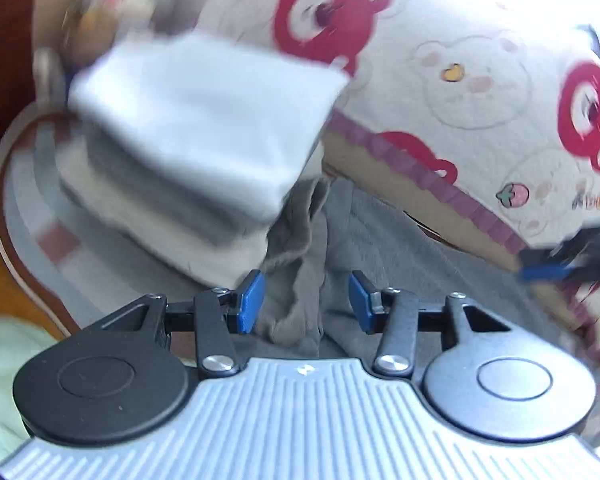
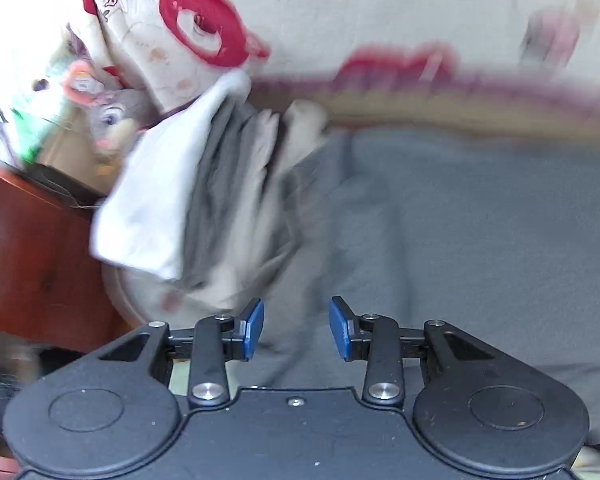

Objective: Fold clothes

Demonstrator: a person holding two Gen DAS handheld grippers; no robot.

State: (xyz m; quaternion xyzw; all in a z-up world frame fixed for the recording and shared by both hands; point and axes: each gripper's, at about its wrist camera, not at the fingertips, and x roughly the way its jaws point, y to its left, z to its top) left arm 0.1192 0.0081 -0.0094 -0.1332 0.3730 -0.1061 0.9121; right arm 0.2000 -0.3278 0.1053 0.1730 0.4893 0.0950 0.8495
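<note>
Both views are smeared with motion blur, so fine detail is lost. From the left wrist, the left gripper [image 1: 306,300] is seen with its blue pads [image 1: 252,300] standing partly apart, and nothing is pinched between them; the crumpled edge of a grey garment [image 1: 340,240] is seen in the gap, lying below the pads rather than gripped. Ahead and to the left of this gripper, a stack of folded clothes [image 1: 204,128] is found, white on top with grey and pale layers under it, resting on a round-edged seat with a dark wooden rim [image 1: 4,232]. Ahead and to the right, a cream blanket printed with red bears [image 1: 440,72] is spread, with a purple trim along its edge. At the far right, a dark shape with a blue tip [image 1: 548,270] is caught, too blurred to be read with certainty.

From the right wrist, the right gripper [image 2: 296,328] is shown with its jaws closing, though a gap is left and no cloth is clamped between the pads [image 2: 254,328]. The grey garment [image 2: 460,240] is spread flat ahead and to the right of it. The folded stack [image 2: 172,200] is seen ahead and to the left, beside a reddish wooden panel [image 2: 32,260]. Beyond the stack, a plush toy [image 2: 112,120] is glimpsed, and the bear blanket [image 2: 340,20] fills the far side.
</note>
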